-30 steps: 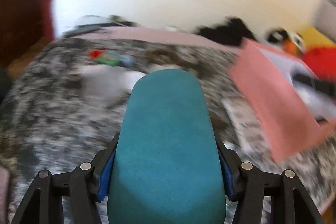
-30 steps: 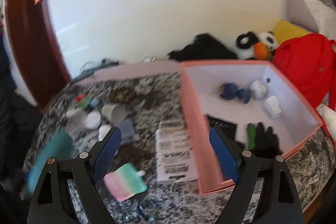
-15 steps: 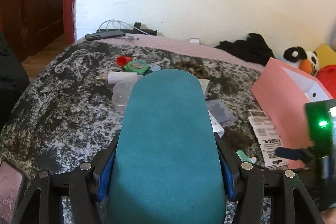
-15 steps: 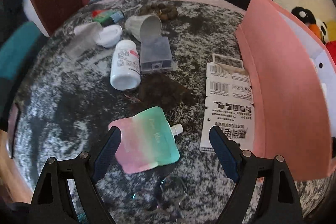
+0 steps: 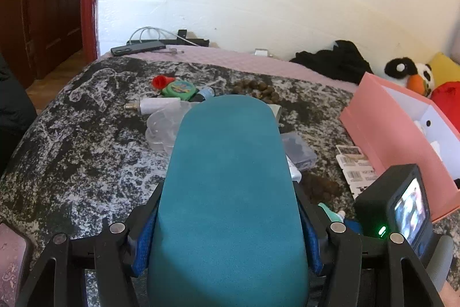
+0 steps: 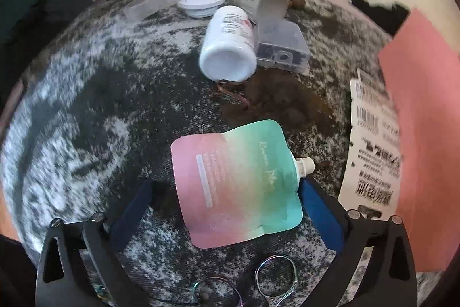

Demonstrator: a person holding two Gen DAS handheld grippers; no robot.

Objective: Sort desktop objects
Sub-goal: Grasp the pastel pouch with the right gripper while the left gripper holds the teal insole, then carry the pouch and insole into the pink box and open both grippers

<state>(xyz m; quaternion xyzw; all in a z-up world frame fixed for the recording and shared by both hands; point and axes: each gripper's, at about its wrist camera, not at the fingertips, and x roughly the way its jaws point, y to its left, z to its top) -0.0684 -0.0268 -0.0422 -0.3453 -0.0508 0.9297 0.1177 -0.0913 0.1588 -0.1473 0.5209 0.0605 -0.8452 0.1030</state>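
My left gripper [image 5: 227, 243] is shut on a long teal case [image 5: 227, 192] that fills the middle of the left wrist view and hides what lies behind it. My right gripper [image 6: 227, 194] is open, low over the mottled cloth, with its fingers on either side of a pink-and-green spout pouch [image 6: 235, 183] lying flat. The pouch's white spout [image 6: 305, 164] points right. The pink box [image 5: 402, 140] stands at the right, and its wall also shows in the right wrist view [image 6: 425, 134].
A white bottle [image 6: 230, 48], a clear case [image 6: 283, 46], a grey cup [image 6: 260, 0], a white lid [image 6: 201, 0] and a barcode card [image 6: 373, 146] lie beyond the pouch. Scissor handles [image 6: 276, 278] sit just behind the right gripper. A bulb [image 5: 155, 105] and toys lie further left.
My right gripper has dropped down and forward until its open fingers straddle the pouch. My left gripper has stayed shut on the teal case and has steadied.
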